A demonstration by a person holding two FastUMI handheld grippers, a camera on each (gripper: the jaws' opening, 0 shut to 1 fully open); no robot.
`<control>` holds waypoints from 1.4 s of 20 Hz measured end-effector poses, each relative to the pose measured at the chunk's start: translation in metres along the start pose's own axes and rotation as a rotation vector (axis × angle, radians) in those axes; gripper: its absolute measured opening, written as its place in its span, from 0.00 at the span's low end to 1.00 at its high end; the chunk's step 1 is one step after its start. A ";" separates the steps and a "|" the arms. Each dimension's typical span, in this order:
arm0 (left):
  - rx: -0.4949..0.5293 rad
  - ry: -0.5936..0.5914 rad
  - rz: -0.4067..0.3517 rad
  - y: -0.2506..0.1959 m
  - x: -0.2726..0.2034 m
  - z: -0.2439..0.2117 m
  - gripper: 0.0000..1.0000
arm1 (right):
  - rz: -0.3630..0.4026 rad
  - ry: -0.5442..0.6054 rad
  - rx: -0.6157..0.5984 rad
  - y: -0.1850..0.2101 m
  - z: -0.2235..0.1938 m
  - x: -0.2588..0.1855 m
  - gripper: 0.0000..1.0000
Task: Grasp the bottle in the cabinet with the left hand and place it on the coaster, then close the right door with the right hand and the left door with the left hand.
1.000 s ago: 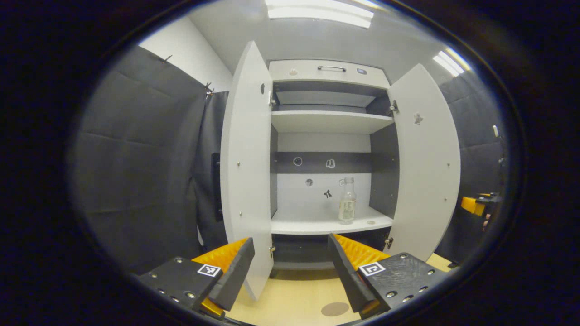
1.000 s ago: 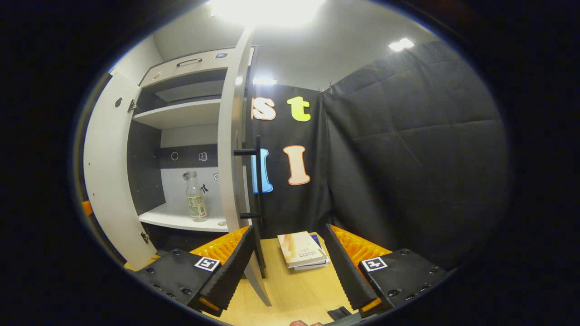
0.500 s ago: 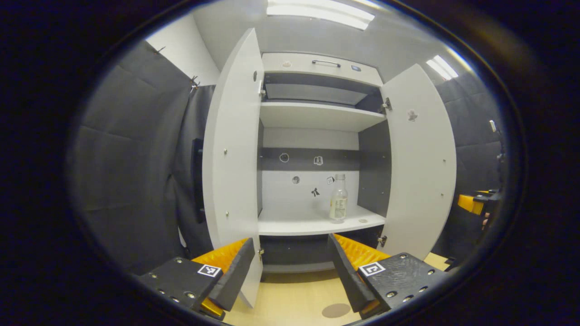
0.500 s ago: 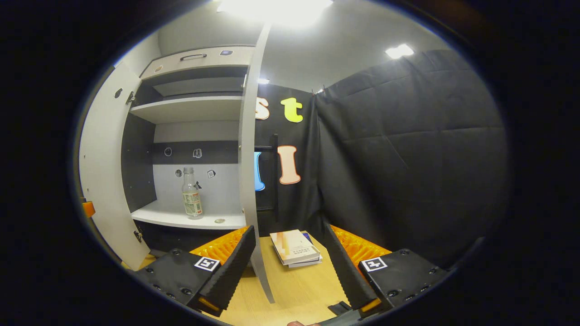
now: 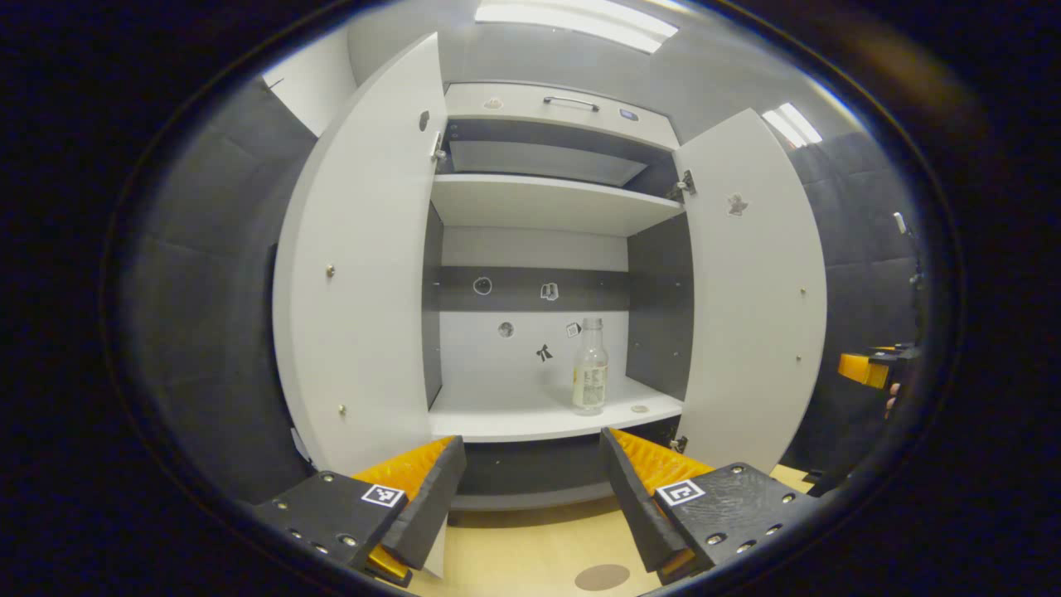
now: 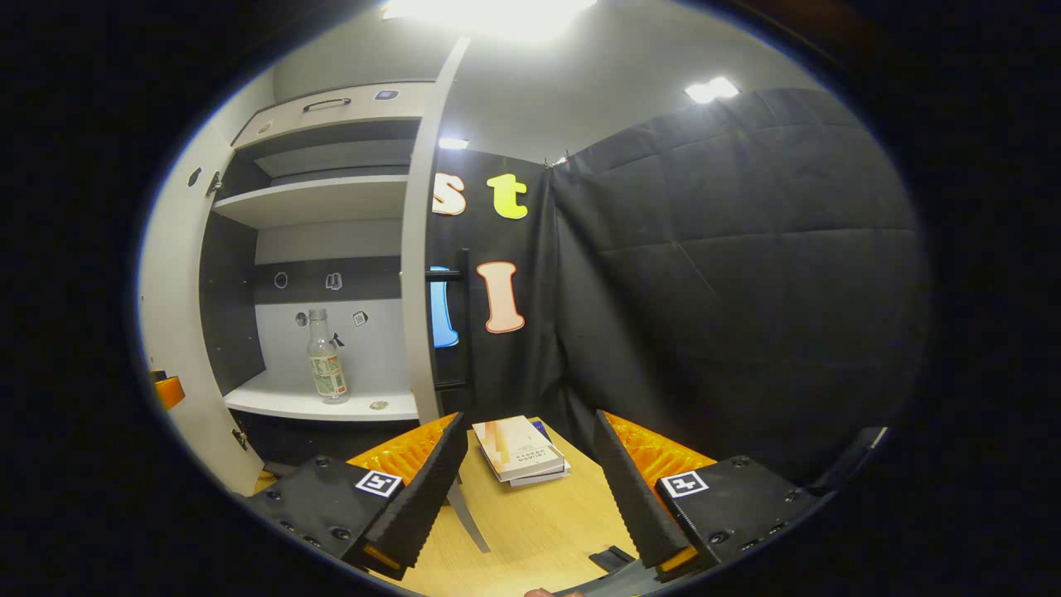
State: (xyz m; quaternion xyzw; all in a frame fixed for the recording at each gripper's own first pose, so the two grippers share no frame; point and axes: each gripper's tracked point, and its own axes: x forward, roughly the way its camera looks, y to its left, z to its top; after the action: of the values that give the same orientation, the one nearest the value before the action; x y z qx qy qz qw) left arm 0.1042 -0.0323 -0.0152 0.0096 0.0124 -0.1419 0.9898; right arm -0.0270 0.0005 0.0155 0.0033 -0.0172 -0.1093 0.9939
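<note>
The cabinet (image 5: 539, 199) stands on a wooden table (image 5: 530, 564) with both doors open. The bottle (image 5: 590, 366) stands upright on the lower shelf (image 5: 530, 414) of the cabinet, toward the right side of it and near the front edge. Just beside the bottle, to its right on the same shelf, lies a small round thing (image 5: 639, 409); I cannot tell what it is. Some small stickers (image 5: 543, 352) are on the back wall of the cabinet behind the bottle.

The left door (image 5: 365, 274) and the right door (image 5: 754, 282) are swung wide out from the cabinet. The coaster (image 5: 603, 577) lies on the table in front of the cabinet, below the shelf with the bottle.

The left gripper (image 5: 530, 489) is in front of the cabinet, lower than the shelf, with its fingers apart and nothing between them. It is well apart from the bottle.

In the right gripper view, the right gripper (image 6: 526, 481) is also spread apart and holds nothing. It is beside the right door's edge (image 6: 419, 274), on the side away from the cabinet. Two books (image 6: 518, 448) lie stacked on the table past the fingers, near this door.
</note>
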 end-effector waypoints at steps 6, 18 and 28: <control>-0.037 0.005 0.006 -0.020 0.057 0.023 0.94 | -0.029 0.005 0.054 -0.038 0.002 0.038 0.98; -0.006 -0.038 -0.079 -0.063 0.193 0.073 0.94 | -0.064 -0.017 0.111 -0.069 -0.002 0.074 0.96; -0.051 -0.021 -0.107 -0.098 0.284 0.055 0.94 | -0.181 0.054 0.044 -0.124 -0.038 0.053 0.98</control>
State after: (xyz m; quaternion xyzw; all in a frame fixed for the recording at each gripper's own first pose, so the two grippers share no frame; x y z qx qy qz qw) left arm 0.3502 -0.2078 0.0309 -0.0177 0.0063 -0.1946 0.9807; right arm -0.0010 -0.1316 -0.0219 0.0295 0.0075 -0.1981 0.9797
